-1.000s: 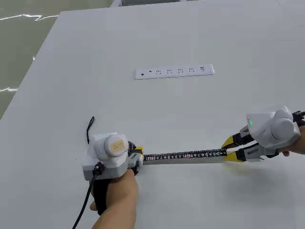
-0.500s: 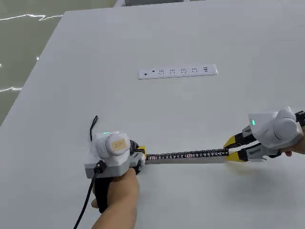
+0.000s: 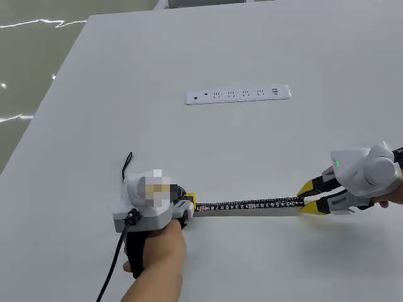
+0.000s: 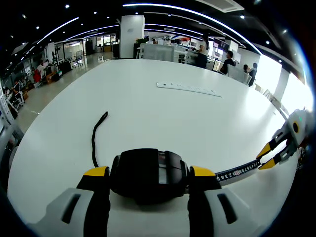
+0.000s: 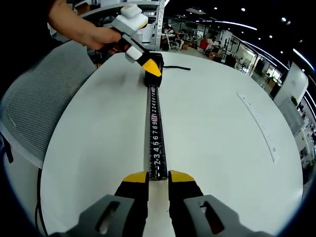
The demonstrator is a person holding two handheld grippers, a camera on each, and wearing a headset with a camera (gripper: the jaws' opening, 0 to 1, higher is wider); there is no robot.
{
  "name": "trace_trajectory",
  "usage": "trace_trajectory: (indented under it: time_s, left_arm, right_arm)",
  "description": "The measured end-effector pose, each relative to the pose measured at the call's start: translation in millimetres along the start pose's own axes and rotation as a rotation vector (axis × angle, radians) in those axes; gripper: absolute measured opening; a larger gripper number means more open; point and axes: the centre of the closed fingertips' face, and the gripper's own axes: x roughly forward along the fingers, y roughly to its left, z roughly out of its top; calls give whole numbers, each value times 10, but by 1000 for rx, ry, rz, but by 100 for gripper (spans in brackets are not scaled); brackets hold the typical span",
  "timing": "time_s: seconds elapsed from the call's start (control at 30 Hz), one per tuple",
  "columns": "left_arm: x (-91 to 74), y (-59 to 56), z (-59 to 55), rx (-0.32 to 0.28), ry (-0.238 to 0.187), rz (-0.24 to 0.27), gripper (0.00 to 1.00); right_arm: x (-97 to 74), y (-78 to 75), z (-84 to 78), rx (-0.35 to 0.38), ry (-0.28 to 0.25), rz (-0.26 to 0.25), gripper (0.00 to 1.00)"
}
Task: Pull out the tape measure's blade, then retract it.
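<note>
On table (image 3: 252,50) | left gripper (image 4: 149,172) clamps tape-measure case (image 4: 148,182) | blade (image 5: 154,123) runs straight to right gripper (image 5: 159,177), apparently pinched at tip

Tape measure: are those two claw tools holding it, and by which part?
Yes. The left gripper clamps the black case by its two sides, and the right gripper pinches the free end of the pulled-out blade.

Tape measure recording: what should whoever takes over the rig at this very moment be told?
Left gripper: shut on the tape measure case, which sits on the white table.
Right gripper: shut on the blade at its tip, off to the right.
Done: blade partly pulled out, stretched straight between the grippers.
Left: retract the blade into the case.
</note>
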Motion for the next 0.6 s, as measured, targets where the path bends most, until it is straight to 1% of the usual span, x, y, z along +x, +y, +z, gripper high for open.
trace_trajectory:
  time_s: [0.33, 0.6]
  left_arm:
    - [1, -3, -2, 3, 5, -7, 60]
    - [-6, -3, -5, 2, -1, -10, 60]
  right_arm:
    - [2, -4, 20, -5, -5, -2, 14]
    - [1, -3, 44, -8, -9, -3, 14]
